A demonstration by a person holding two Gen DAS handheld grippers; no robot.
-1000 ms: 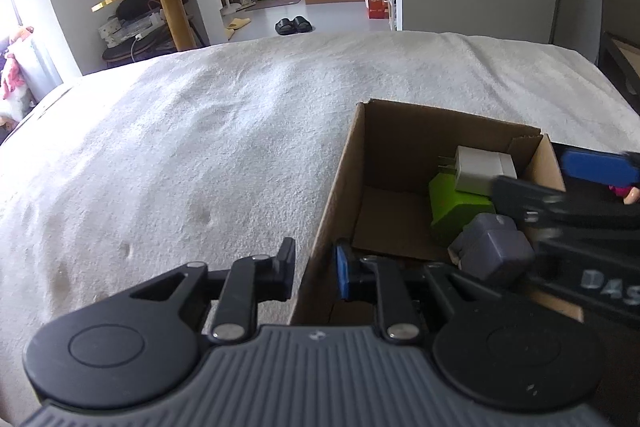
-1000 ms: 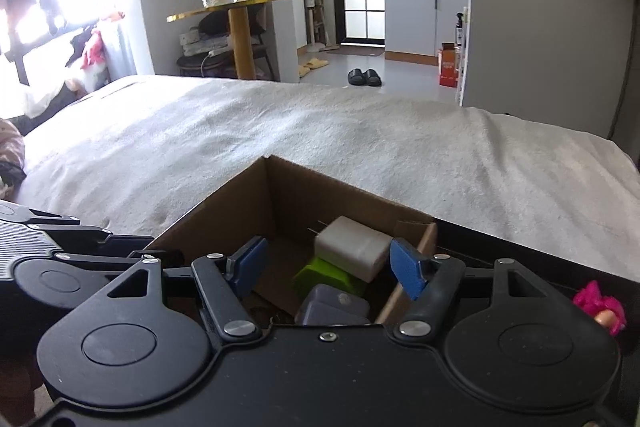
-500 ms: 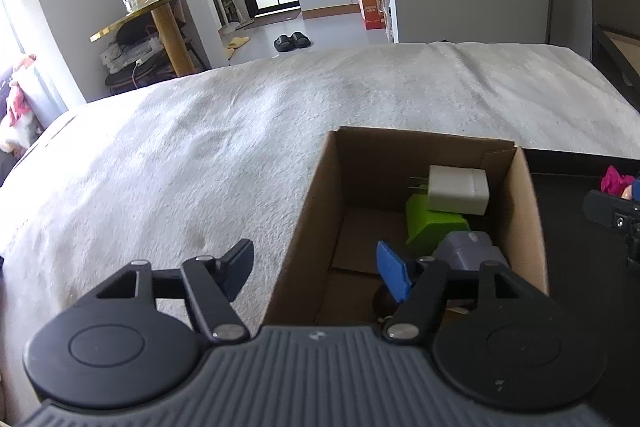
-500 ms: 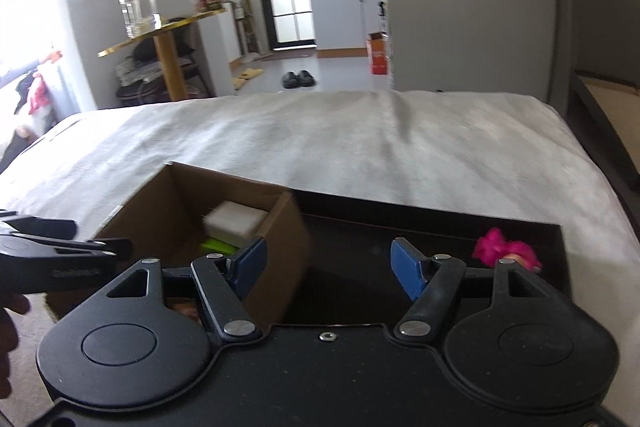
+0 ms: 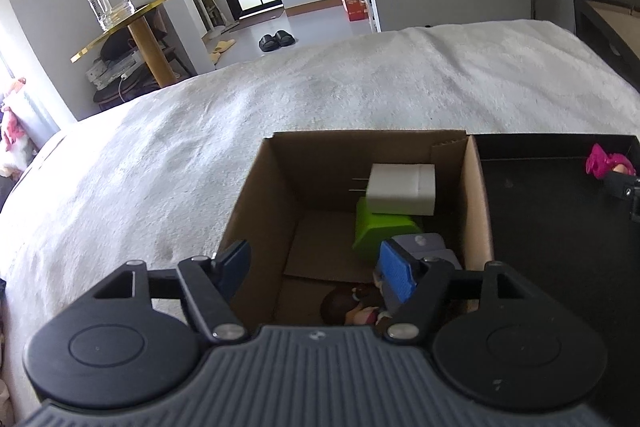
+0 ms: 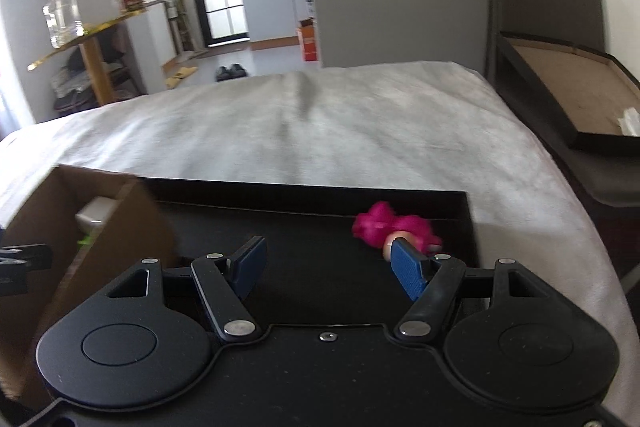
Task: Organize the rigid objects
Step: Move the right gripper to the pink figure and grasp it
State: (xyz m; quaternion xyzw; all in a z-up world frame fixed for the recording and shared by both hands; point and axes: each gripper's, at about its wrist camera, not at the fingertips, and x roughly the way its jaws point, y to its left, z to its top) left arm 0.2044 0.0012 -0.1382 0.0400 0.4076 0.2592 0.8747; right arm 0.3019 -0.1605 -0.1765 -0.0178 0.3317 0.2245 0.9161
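Left gripper (image 5: 316, 267), jaws spread wide and empty, hovers over the cardboard box (image 5: 478, 195) holding a white charger (image 5: 402, 189) at 12 o'clock. Right gripper (image 6: 326, 263), equally wide and empty, faces the pink toy (image 6: 390, 227) at 1 o'clock in the black tray (image 6: 304, 191).

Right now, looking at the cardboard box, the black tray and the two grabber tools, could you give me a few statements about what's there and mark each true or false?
1. The white charger lies on top of the green block inside the cardboard box. True.
2. The left gripper is clamped on the grey adapter. False: its jaws are spread wide and hold nothing.
3. The pink-haired doll lies in the black tray, not in the box. True.
4. The right gripper holds the doll. False: it is open, and the doll lies just beyond its right finger.
5. The black tray sits apart from the box, across the bed. False: it is right beside the box.
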